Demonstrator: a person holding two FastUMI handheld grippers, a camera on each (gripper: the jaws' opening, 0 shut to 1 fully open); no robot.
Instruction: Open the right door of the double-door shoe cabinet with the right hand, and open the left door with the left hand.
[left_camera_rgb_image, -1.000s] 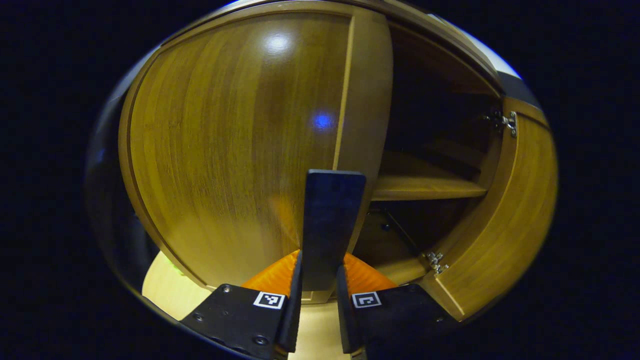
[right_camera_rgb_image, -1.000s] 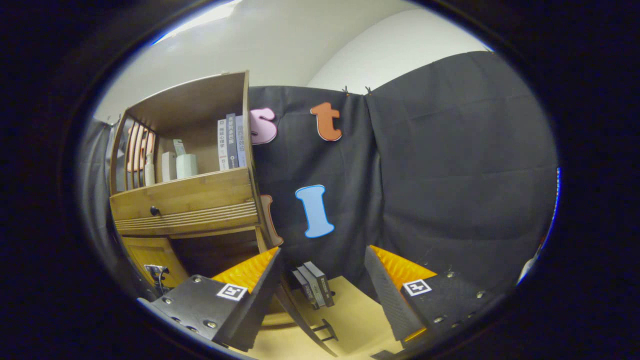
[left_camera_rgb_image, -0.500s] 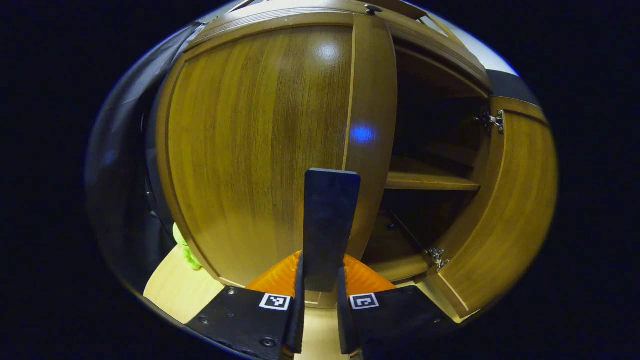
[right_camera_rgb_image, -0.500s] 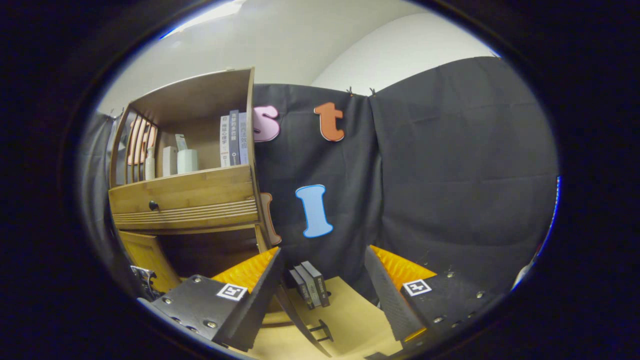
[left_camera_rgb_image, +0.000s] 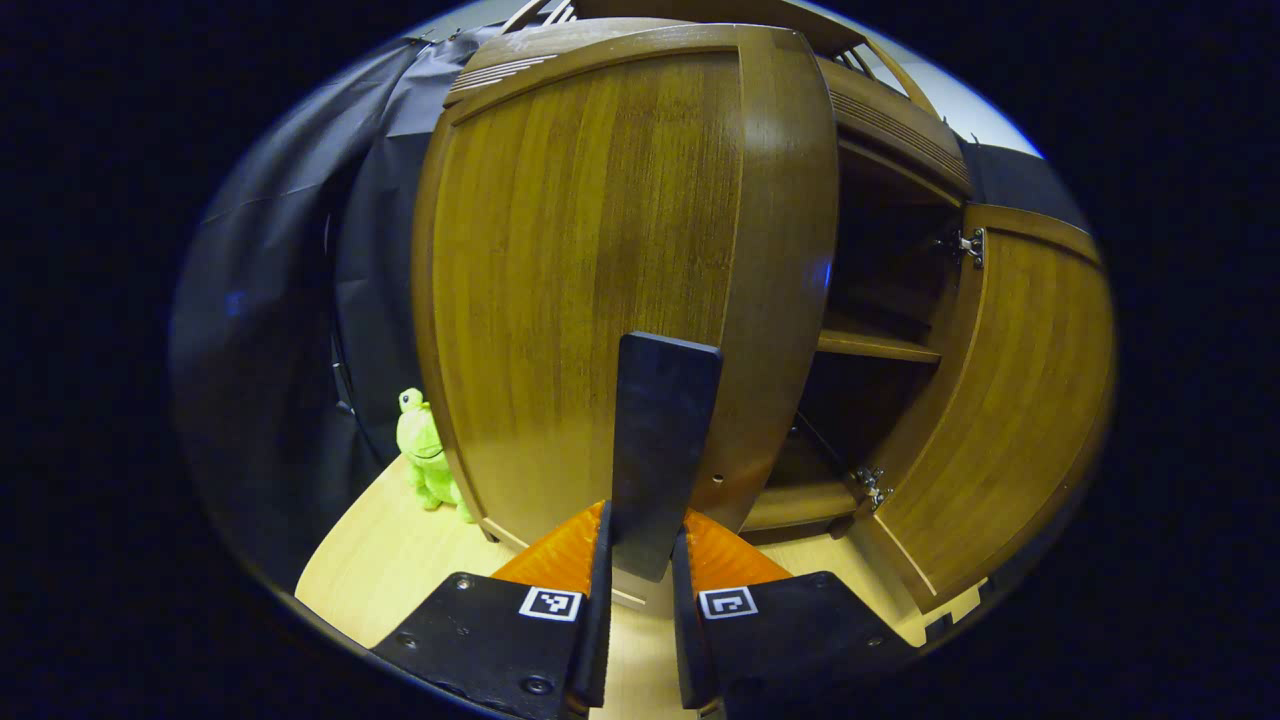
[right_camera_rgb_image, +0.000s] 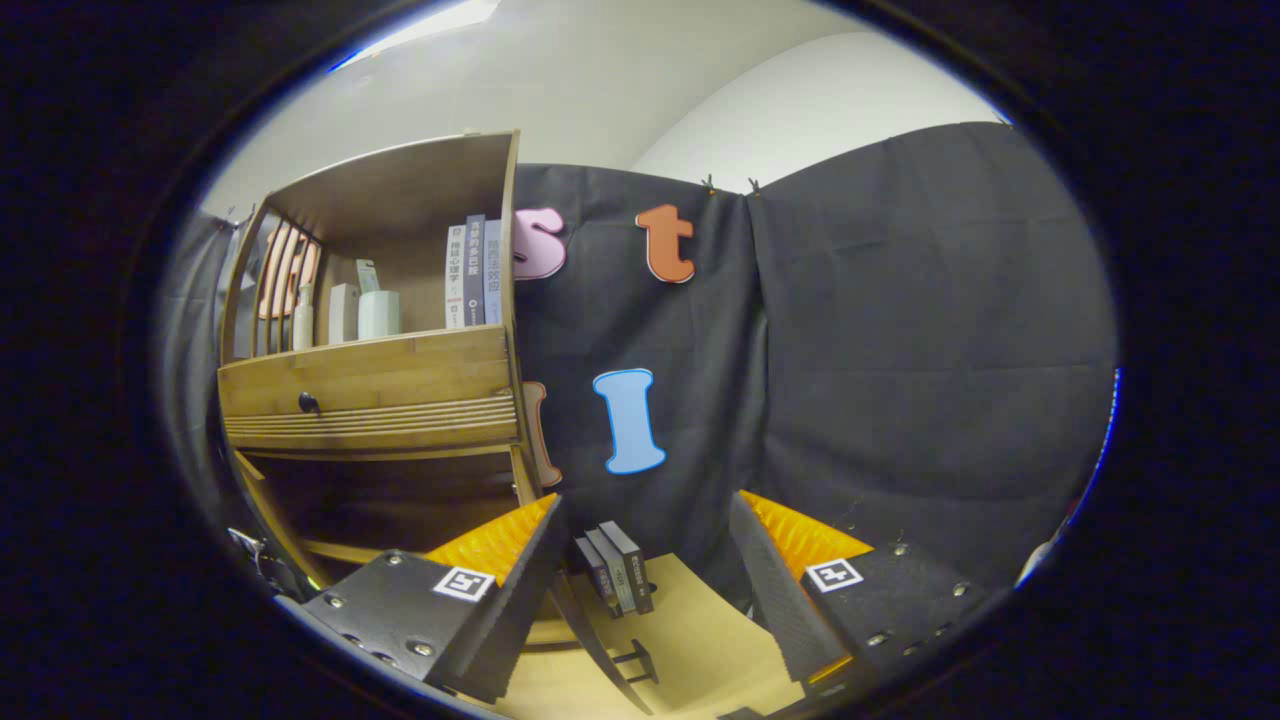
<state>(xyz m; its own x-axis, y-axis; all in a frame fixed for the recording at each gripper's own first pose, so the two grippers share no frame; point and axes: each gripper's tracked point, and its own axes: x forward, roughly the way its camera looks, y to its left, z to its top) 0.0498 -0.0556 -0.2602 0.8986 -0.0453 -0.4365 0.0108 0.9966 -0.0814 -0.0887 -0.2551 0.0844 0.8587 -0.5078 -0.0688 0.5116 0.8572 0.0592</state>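
The wooden shoe cabinet's left door (left_camera_rgb_image: 600, 270) stands partly swung out, its edge turned toward me. My left gripper (left_camera_rgb_image: 643, 530) is shut on the door's black handle (left_camera_rgb_image: 662, 430), which rises between the orange-backed fingers. To the right, the right door (left_camera_rgb_image: 1010, 400) hangs wide open on its metal hinges, showing the dark inside and a shelf (left_camera_rgb_image: 875, 347). My right gripper (right_camera_rgb_image: 645, 560) is open and holds nothing. It is off to the right of the cabinet (right_camera_rgb_image: 370, 390) and faces the black cloth; a thin dark door edge (right_camera_rgb_image: 590, 630) with a small handle runs below it.
A green plush toy (left_camera_rgb_image: 425, 460) sits on the pale wooden floor (left_camera_rgb_image: 380, 570) left of the cabinet. Above the doors is a drawer with a dark knob (right_camera_rgb_image: 308, 402), and an open shelf with books (right_camera_rgb_image: 470, 270), a cup (right_camera_rgb_image: 378, 313) and bottles. Several books (right_camera_rgb_image: 615, 570) stand by the cloth.
The left door has swung further out with my left gripper on its handle, uncovering the cloth and the green toy at the left. The right gripper has hardly moved.
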